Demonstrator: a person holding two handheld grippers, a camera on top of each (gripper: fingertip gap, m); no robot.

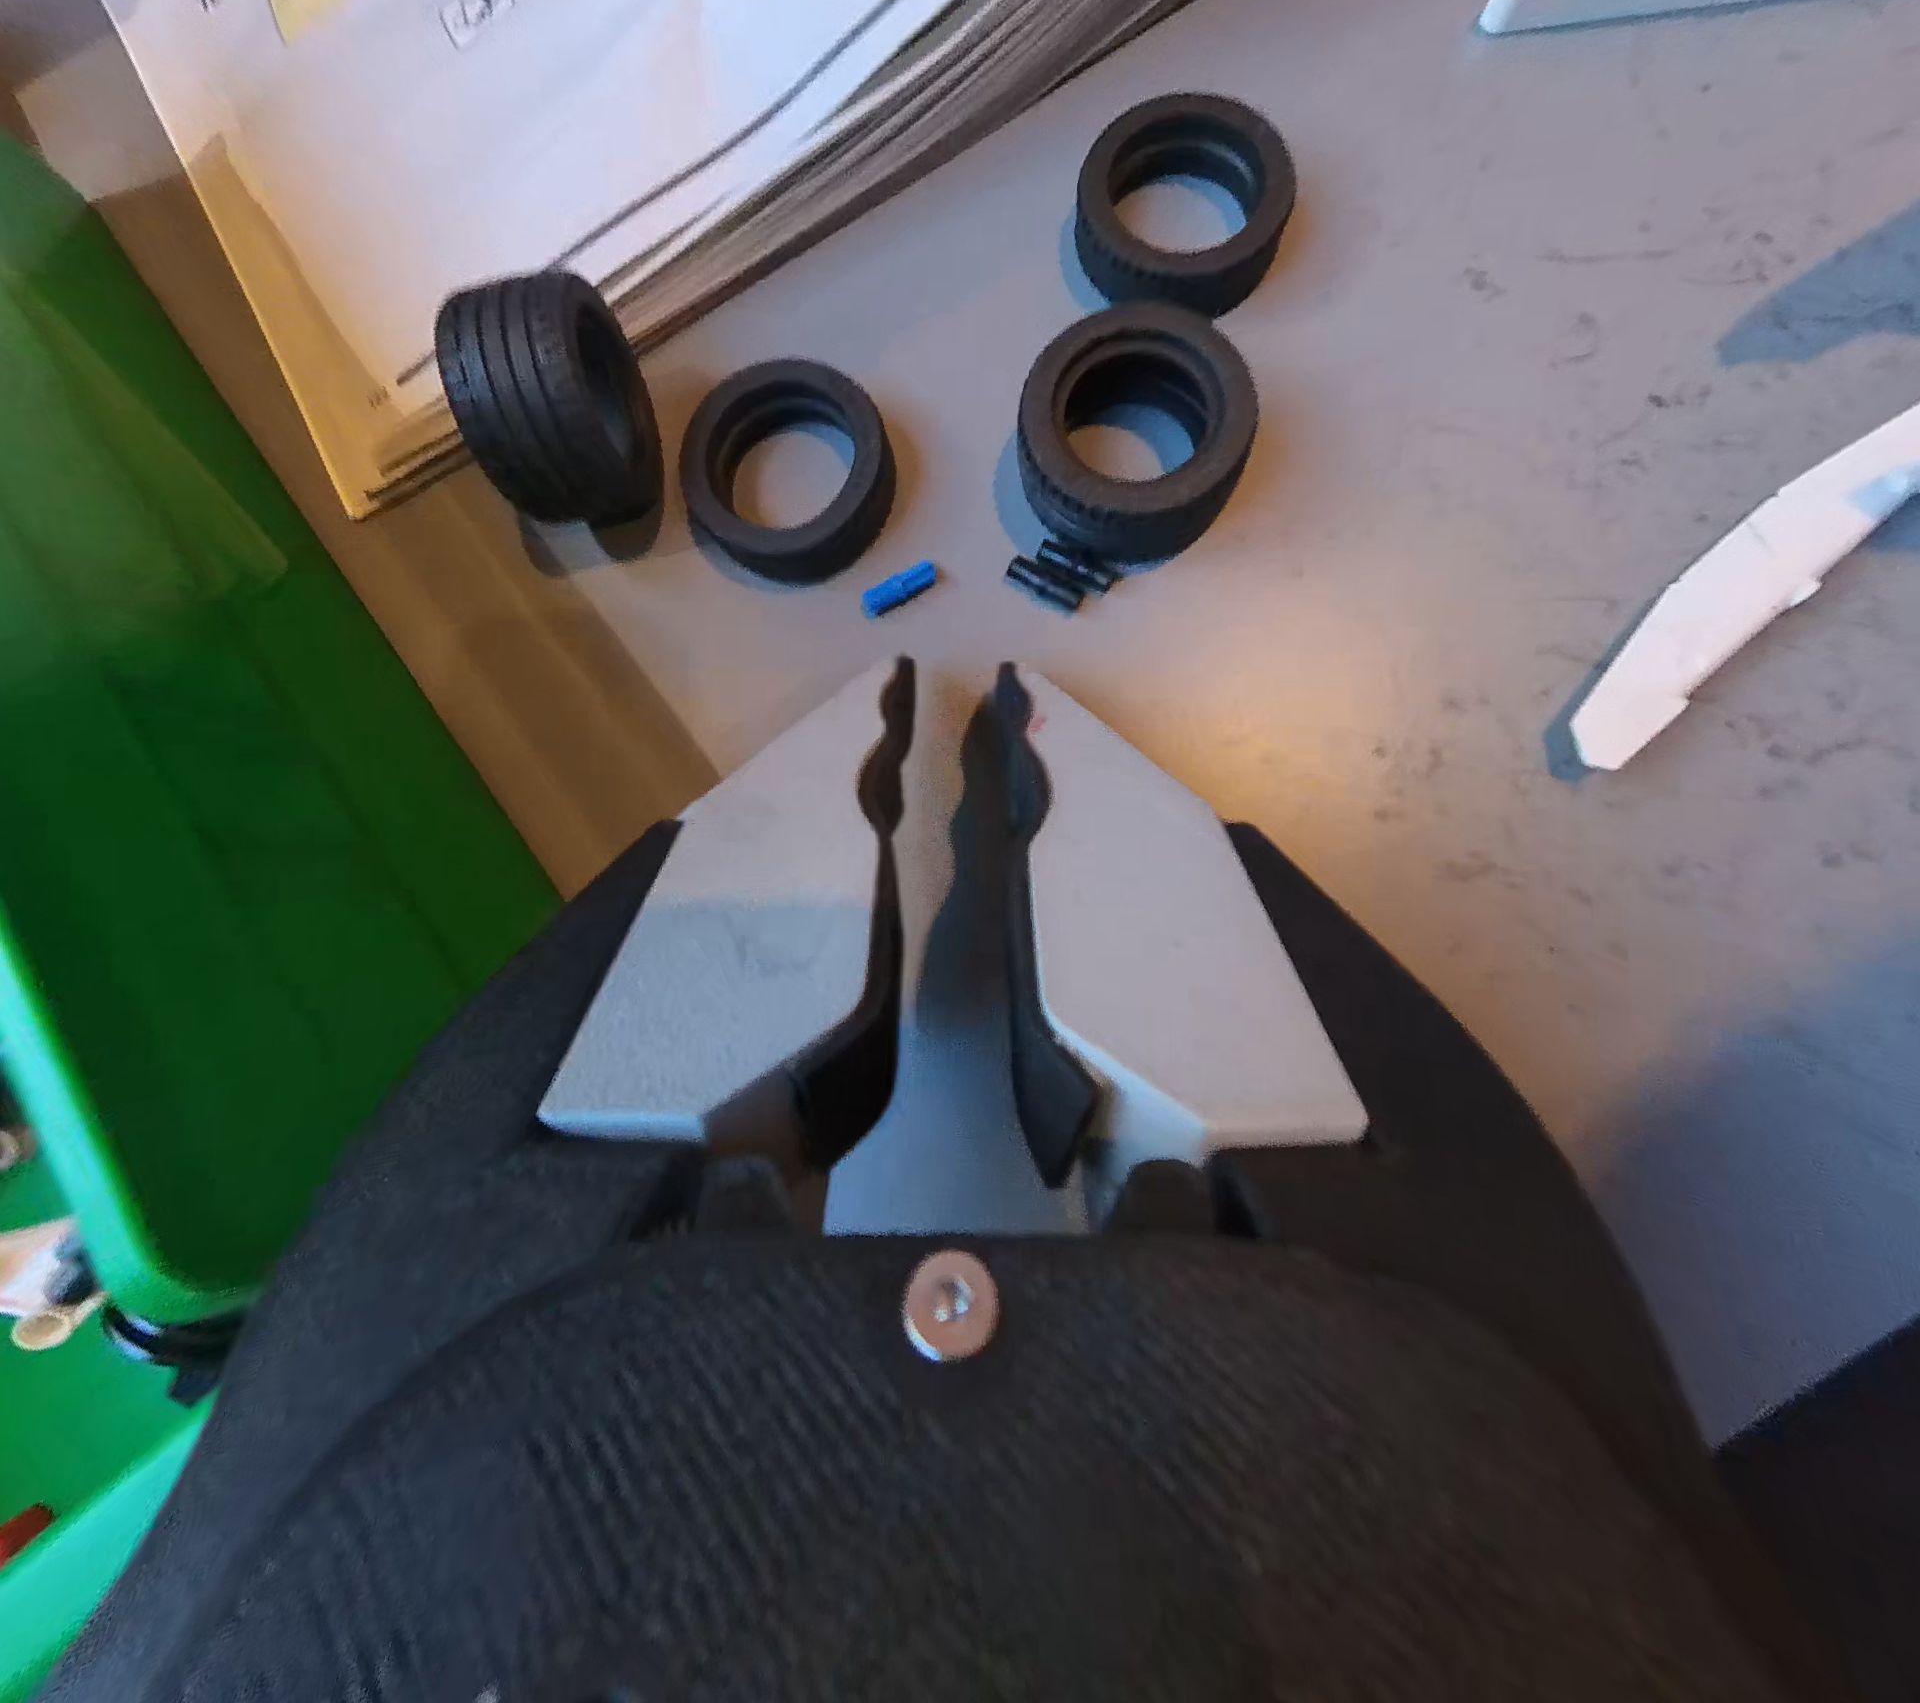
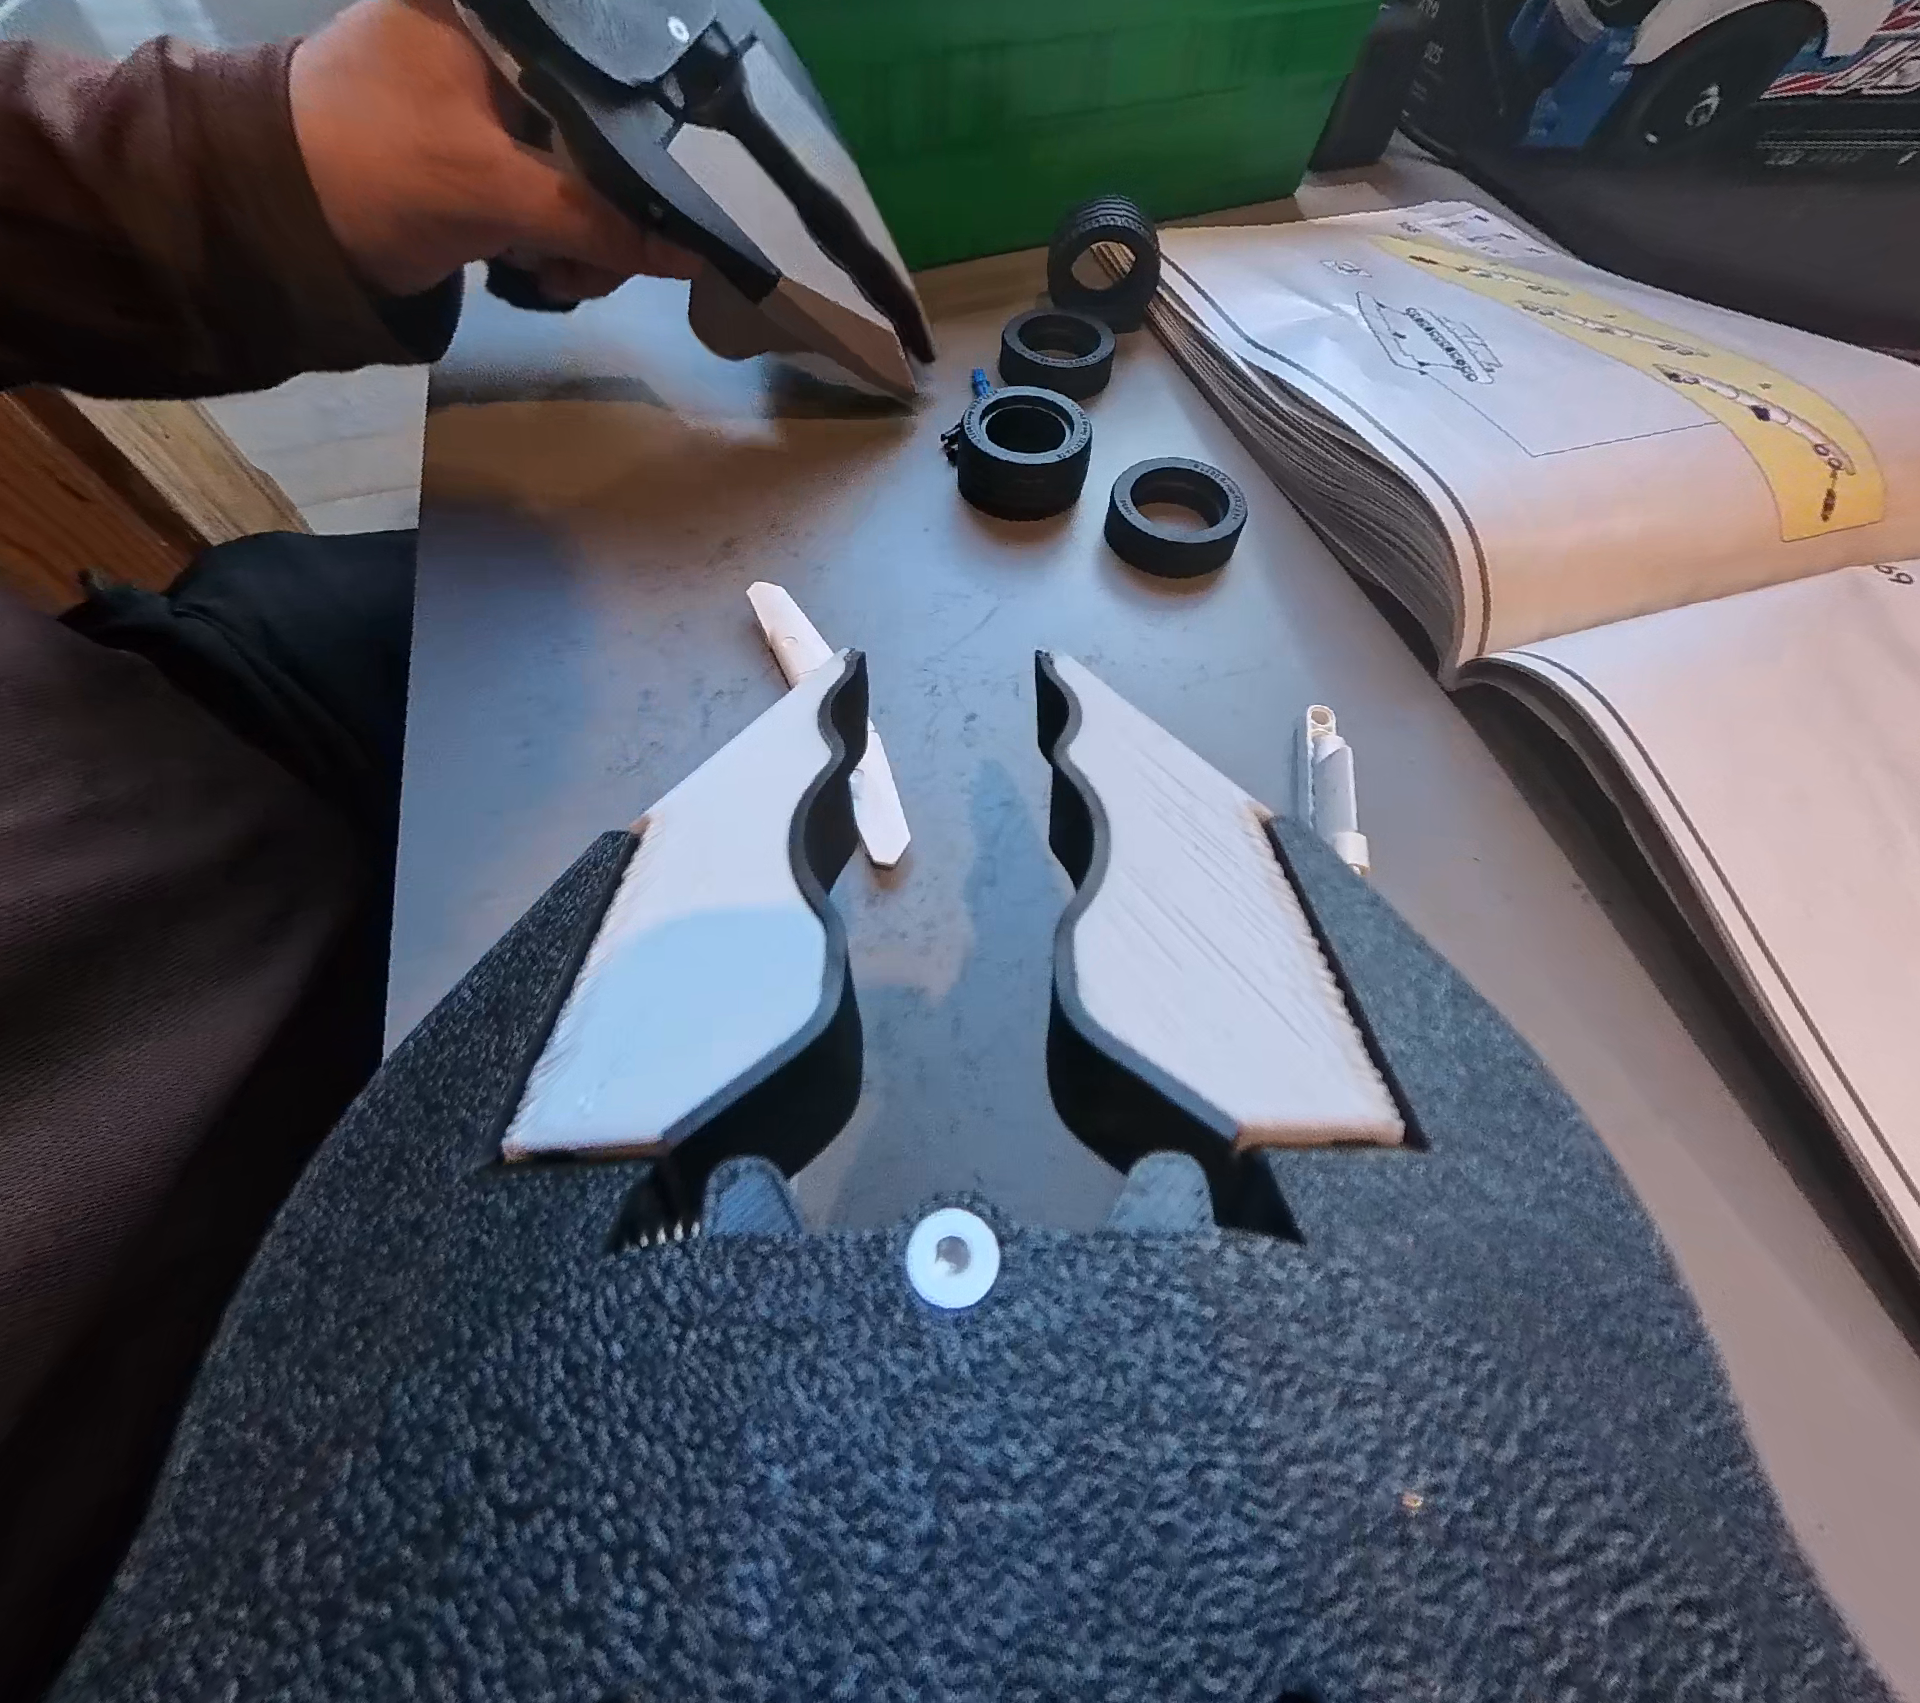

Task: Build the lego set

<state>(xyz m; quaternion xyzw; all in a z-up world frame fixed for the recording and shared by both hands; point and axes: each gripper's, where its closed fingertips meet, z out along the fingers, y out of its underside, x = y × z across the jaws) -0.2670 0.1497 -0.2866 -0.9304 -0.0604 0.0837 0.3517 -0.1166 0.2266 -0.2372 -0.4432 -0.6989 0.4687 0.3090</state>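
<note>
Tires on grey tabletop (image 1: pixel 1455 822), four of them: one upright tire (image 1: pixel 545 396) leaning at the open instruction booklet (image 1: pixel 623 43), three flat tires (image 1: pixel 787 469) (image 1: pixel 1138 432) (image 1: pixel 1184 199) beside it. Blue pin (image 1: pixel 900 588) lies just ahead of left tool (image 1: pixel 954 677), slightly left of its tips; black pins (image 1: pixel 1060 578) sit against nearest flat tire, just ahead-right of the tips. Left tool's fingers nearly pressed together, narrow gap only, nothing between them, tips low over tabletop. Right tool (image 2: pixel 951 677) spread wide, empty, well back from the tires. White curved panel piece (image 2: pixel 831 718) lies just beside its left finger, partly hidden under it; white beam assembly (image 2: pixel 1330 786) just beside its right finger. Person's hand (image 2: pixel 416 157) holds left tool in right wrist view. Green bin (image 2: pixel 1039 22) behind the tires.
</note>
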